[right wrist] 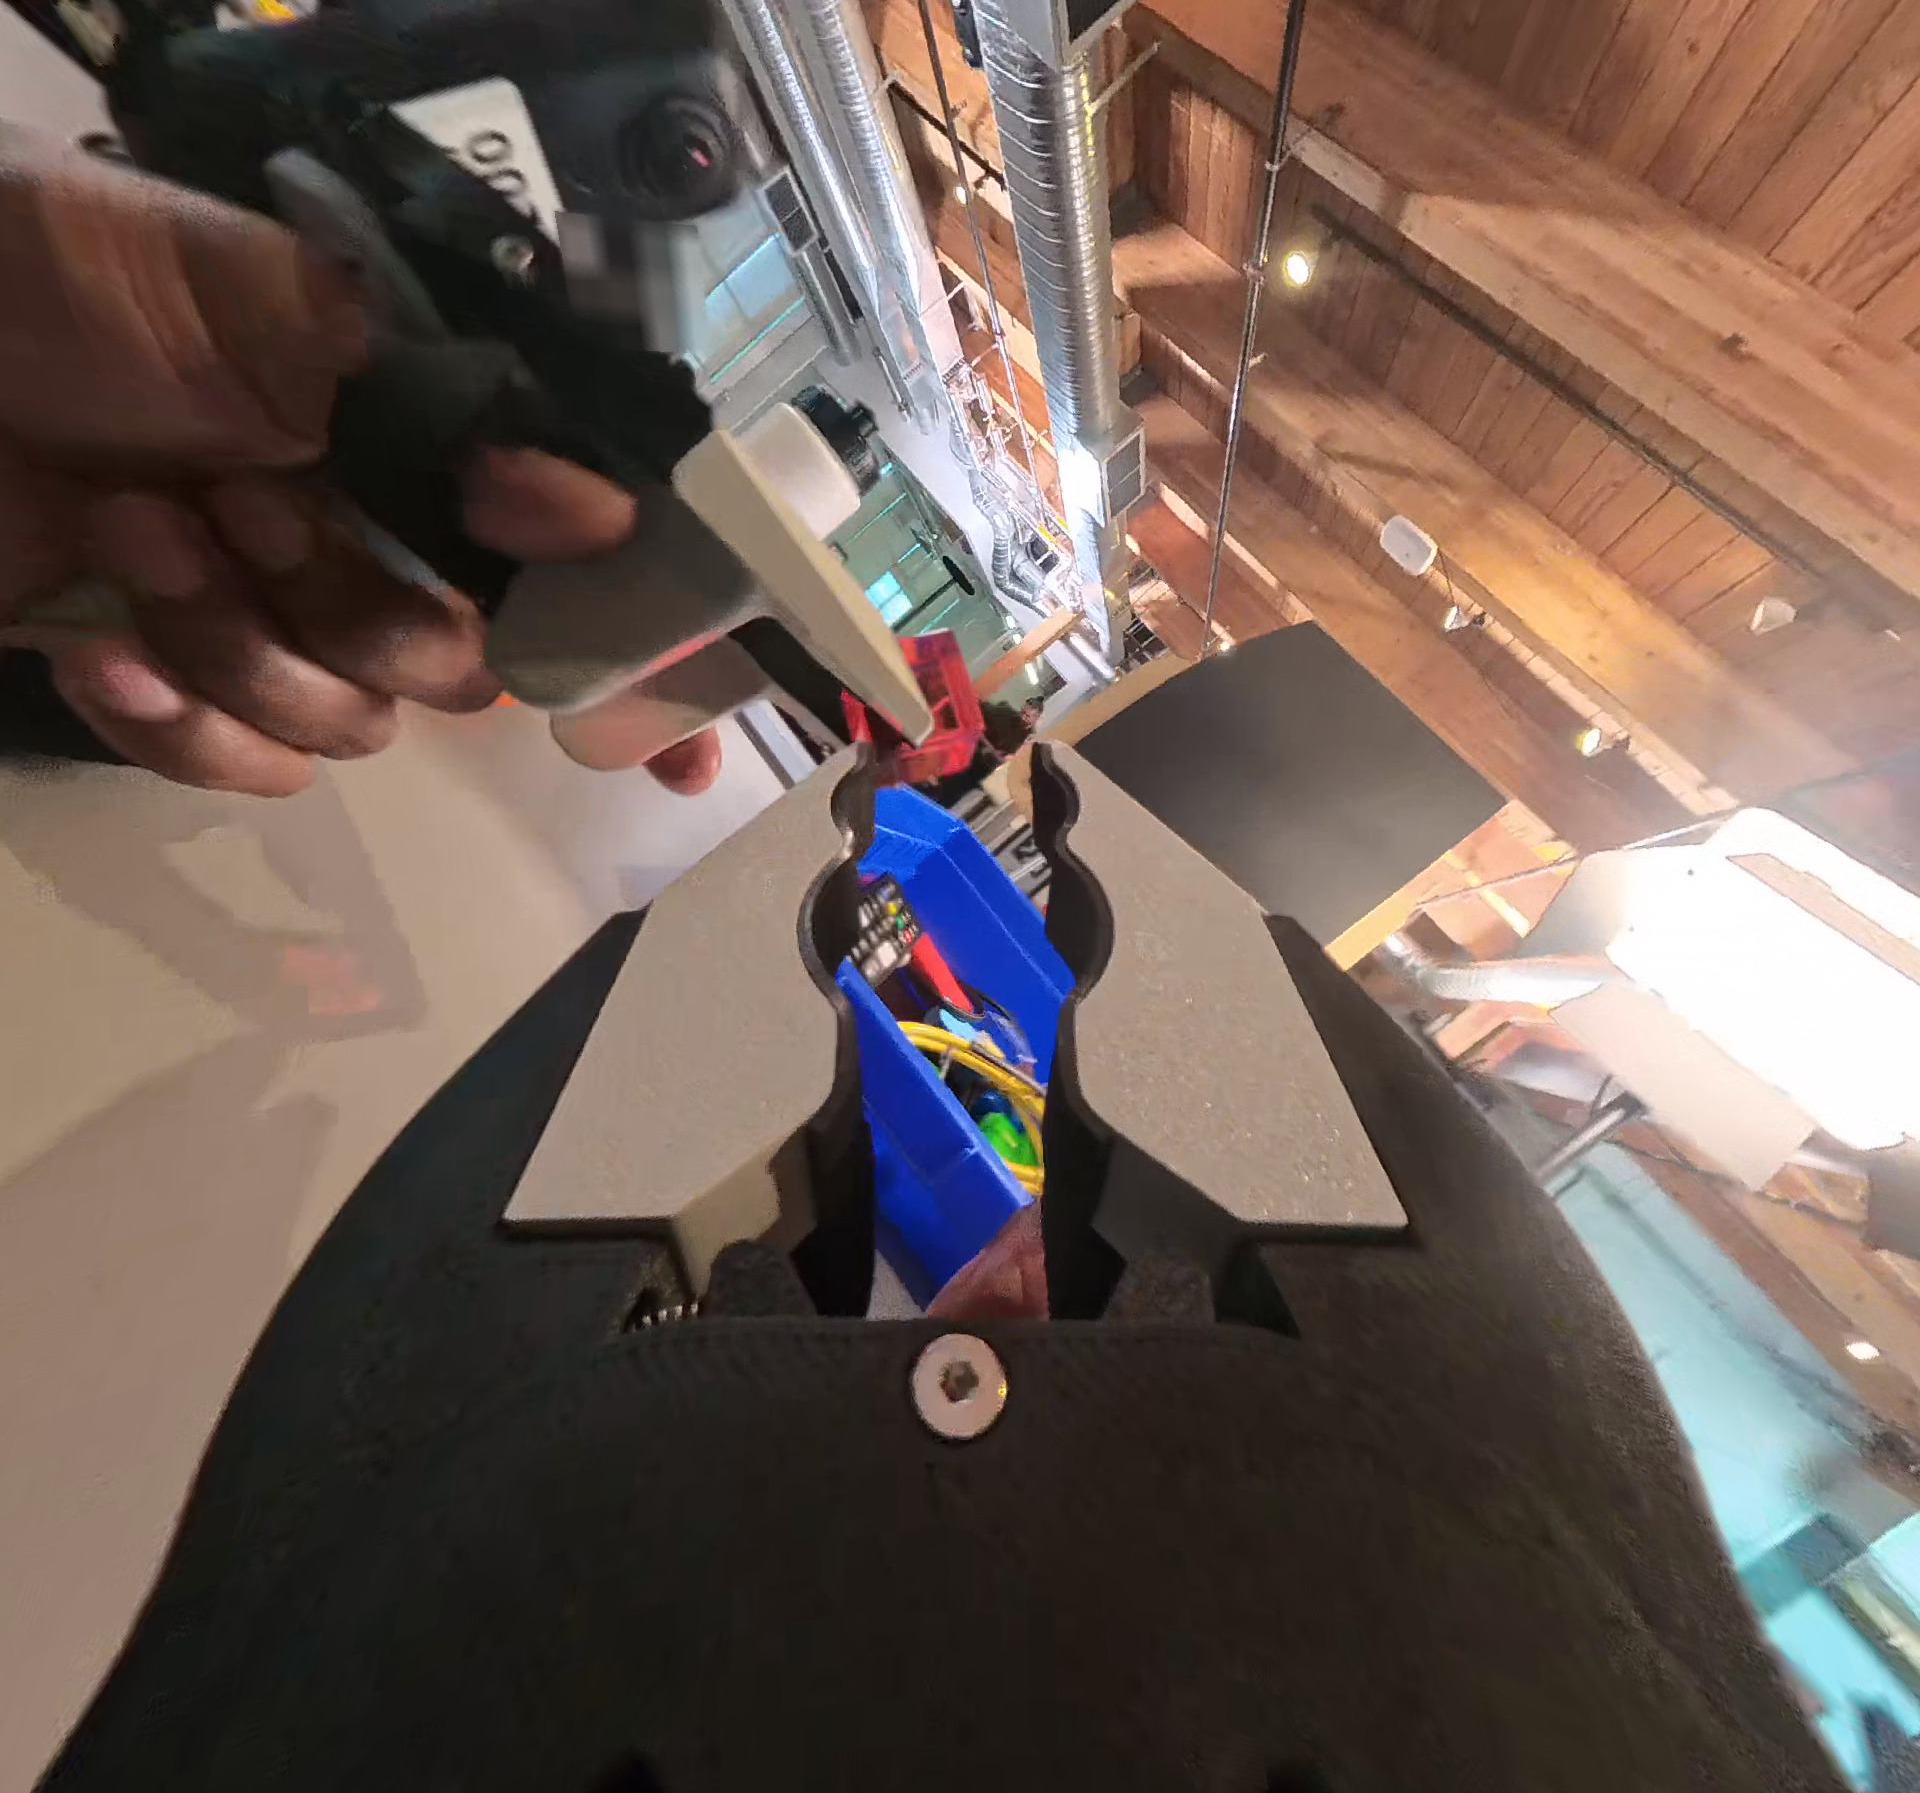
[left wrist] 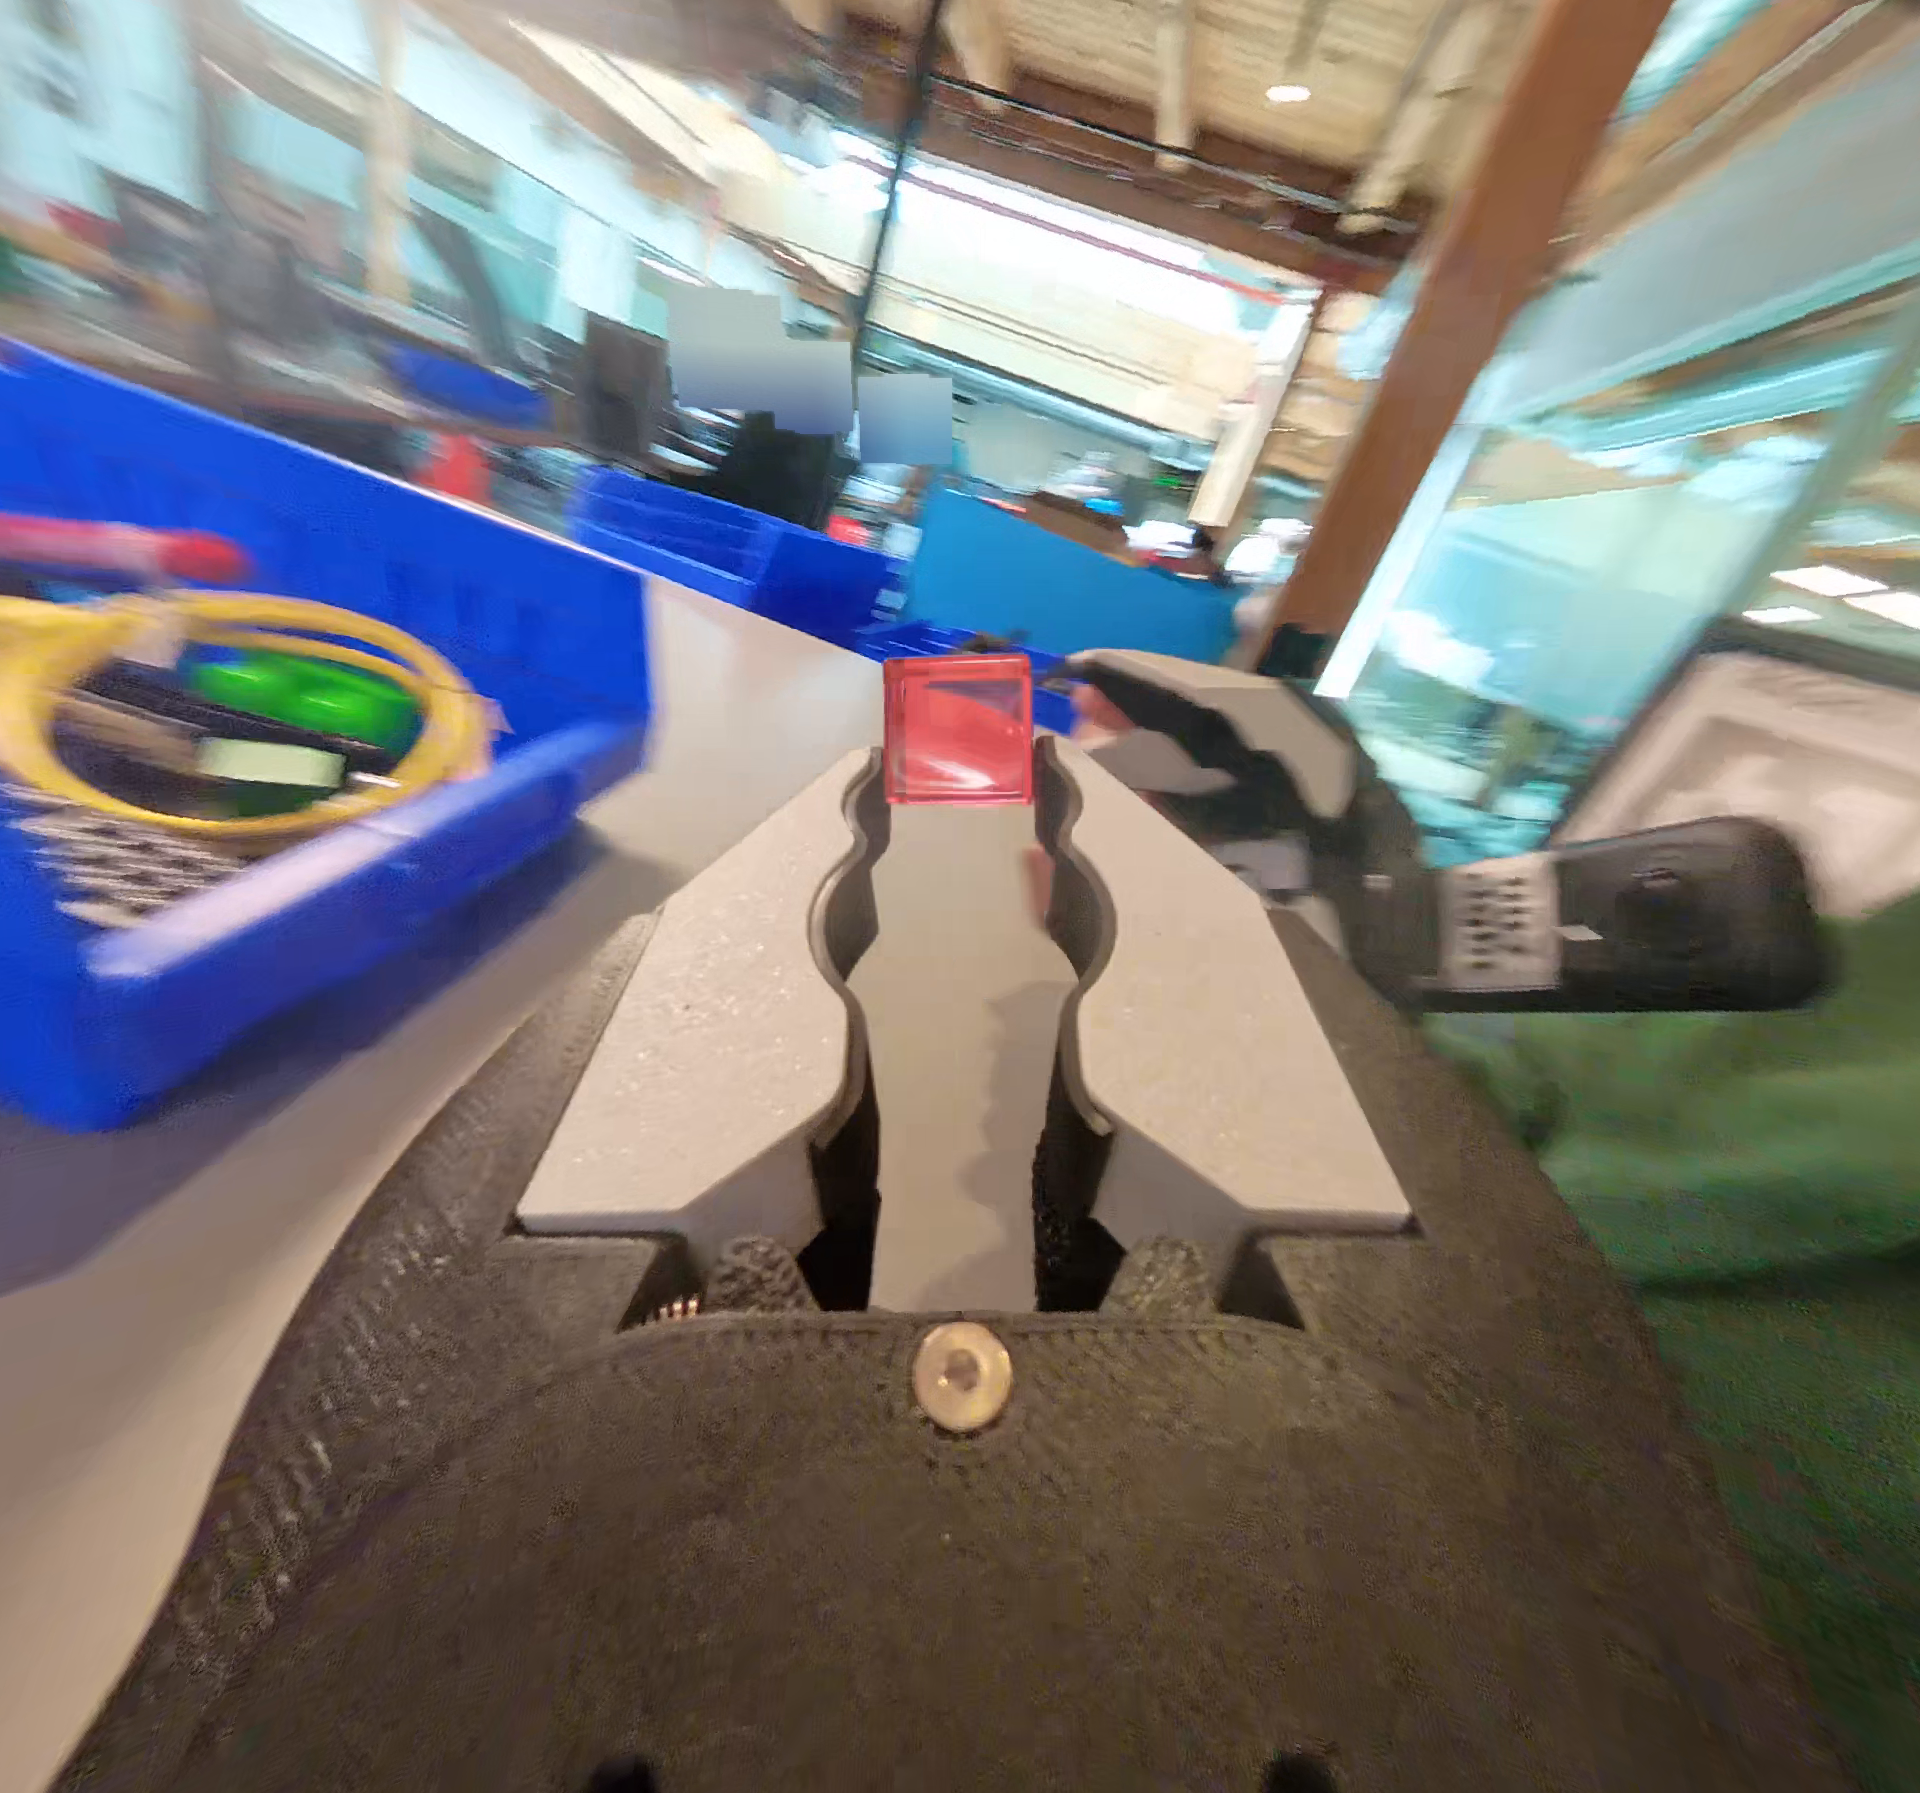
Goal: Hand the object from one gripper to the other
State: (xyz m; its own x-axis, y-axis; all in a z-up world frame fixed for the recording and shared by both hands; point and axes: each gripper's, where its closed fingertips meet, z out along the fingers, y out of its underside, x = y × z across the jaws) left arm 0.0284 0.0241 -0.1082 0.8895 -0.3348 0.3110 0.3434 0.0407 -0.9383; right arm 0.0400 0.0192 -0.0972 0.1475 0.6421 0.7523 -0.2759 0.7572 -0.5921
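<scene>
Left tool (left wrist: pixel 958 777) at frame centre pinches red block (left wrist: pixel 958 730) at its tips. Right tool (right wrist: pixel 951 756) part-open, empty, tips just beside block (right wrist: pixel 935 704). Mid-handover; next, right closes on block, left releases.

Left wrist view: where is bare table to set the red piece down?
Bare table lies right of the blue bin, ahead of the left gripper holding the red block. The bin is crowded; the right gripper borders the right.

L claw (left wrist: pixel 958 775) pinched shut on sth; R claw (right wrist: pixel 948 764) agape, tips near L's.
</scene>
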